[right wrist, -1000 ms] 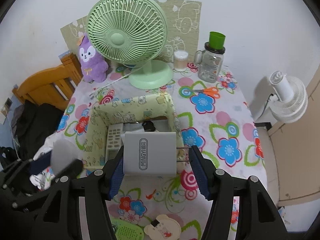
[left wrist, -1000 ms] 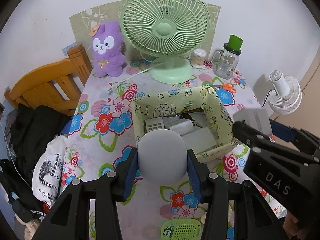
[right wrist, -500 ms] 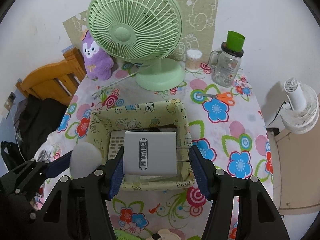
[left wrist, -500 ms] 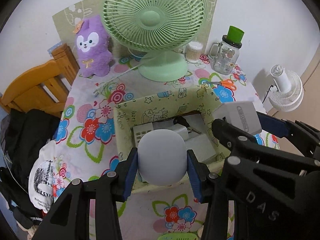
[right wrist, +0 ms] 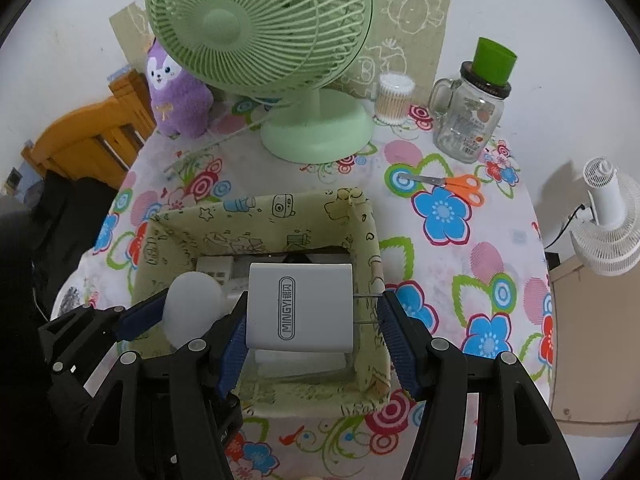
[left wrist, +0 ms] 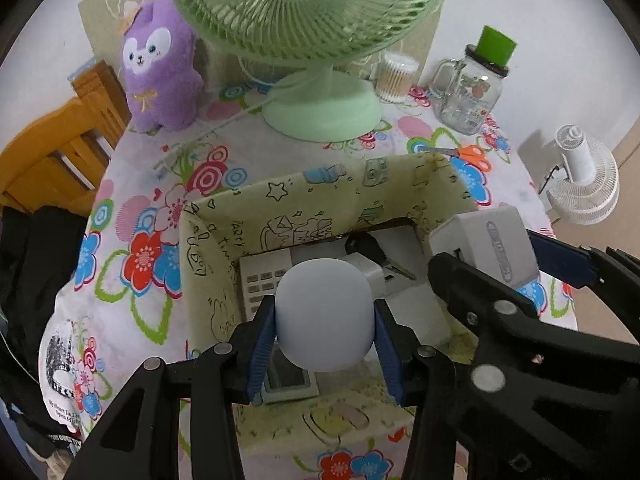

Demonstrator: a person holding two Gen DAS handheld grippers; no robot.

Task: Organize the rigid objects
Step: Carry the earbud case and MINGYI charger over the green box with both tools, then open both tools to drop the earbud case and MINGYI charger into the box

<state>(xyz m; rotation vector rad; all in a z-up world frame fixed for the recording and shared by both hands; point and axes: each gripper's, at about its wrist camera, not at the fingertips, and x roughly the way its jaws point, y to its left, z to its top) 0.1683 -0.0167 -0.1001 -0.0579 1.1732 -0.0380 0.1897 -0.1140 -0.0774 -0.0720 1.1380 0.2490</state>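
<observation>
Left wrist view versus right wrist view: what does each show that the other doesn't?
Left wrist only: the key and calculator lying in the bin, and the left hand-held gripper shut on the white ball.
Right wrist only: the charger face with its MINGYI label, held in the right hand-held gripper.
Both: the bin, fan, scissors, jar.

White plastered wall behind, evenly lit, faint shadows. Beige printed cloth panel hangs on it (cartoon outlines). Table under a flowered cloth, bright blooms on white. Orange wooden chair at the table's left edge, dark clothing heaped beside it. Tan cabinet off the right edge, small white fan above it.
</observation>
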